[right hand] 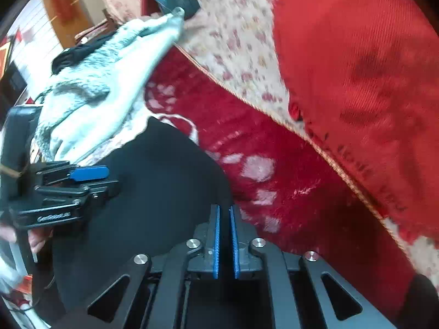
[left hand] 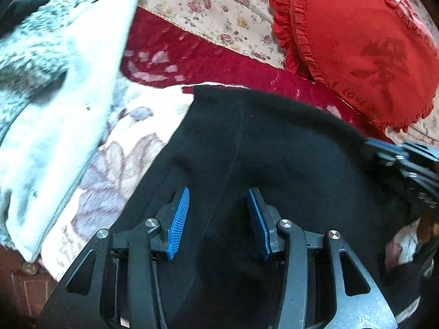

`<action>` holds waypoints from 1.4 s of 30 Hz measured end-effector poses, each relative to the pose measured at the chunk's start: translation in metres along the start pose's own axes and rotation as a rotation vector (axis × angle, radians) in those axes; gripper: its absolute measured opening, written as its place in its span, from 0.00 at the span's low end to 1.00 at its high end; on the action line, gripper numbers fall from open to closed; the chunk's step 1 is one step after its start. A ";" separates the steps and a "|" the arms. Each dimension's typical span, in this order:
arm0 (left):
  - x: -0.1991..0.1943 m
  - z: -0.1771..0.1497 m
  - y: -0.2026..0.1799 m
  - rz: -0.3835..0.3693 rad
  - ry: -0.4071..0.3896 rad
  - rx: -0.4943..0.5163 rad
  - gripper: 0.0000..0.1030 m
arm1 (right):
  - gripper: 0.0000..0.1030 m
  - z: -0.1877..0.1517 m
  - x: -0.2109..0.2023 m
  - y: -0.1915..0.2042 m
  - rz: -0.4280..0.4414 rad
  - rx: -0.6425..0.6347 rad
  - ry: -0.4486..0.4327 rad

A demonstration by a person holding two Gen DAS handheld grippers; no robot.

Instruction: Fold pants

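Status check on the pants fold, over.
Left gripper open above the black pants. Right gripper nearly shut at the pants' edge; grip unclear. White fleece lies alongside.

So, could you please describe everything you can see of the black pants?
The black pants look like soft, matte fleece with a stitched seam running lengthwise. They lie bunched on the red-and-cream floral blanket, beside a pale fluffy garment. The left gripper hovers over them with jaws apart, nothing between them. The right gripper sits at their edge, jaws nearly closed; whether it pinches cloth is unclear.
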State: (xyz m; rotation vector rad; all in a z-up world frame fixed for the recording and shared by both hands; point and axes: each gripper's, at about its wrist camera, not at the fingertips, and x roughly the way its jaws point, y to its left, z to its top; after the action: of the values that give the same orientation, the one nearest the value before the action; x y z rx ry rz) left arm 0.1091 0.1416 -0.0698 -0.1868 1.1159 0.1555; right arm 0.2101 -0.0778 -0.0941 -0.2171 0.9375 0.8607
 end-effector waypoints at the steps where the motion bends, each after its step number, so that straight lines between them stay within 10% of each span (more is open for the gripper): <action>1: -0.008 -0.005 0.006 0.001 -0.017 -0.011 0.42 | 0.05 -0.001 -0.011 0.006 0.005 -0.004 -0.028; 10: -0.082 -0.049 0.093 0.054 -0.141 -0.227 0.42 | 0.05 -0.055 -0.109 0.113 0.022 -0.044 -0.190; 19: -0.113 -0.073 0.110 0.073 -0.172 -0.290 0.42 | 0.05 -0.141 -0.047 0.177 0.011 0.044 -0.045; 23: -0.107 -0.076 0.079 0.036 -0.152 -0.206 0.42 | 0.30 -0.136 -0.065 0.177 0.008 0.027 -0.053; 29: -0.089 -0.080 0.020 -0.036 -0.108 -0.091 0.42 | 0.33 -0.119 -0.120 0.125 -0.233 0.133 -0.140; 35: -0.064 -0.085 -0.014 -0.048 -0.051 -0.028 0.42 | 0.35 -0.070 -0.101 0.038 -0.493 0.275 -0.048; 42: -0.055 -0.086 -0.020 -0.029 -0.042 -0.005 0.42 | 0.35 -0.050 -0.019 -0.027 -0.486 0.390 0.120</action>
State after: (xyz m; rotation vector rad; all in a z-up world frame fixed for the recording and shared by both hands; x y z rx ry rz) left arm 0.0146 0.1015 -0.0553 -0.2028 1.0702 0.1357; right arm 0.1936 -0.1313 -0.1146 -0.1493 1.0854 0.2119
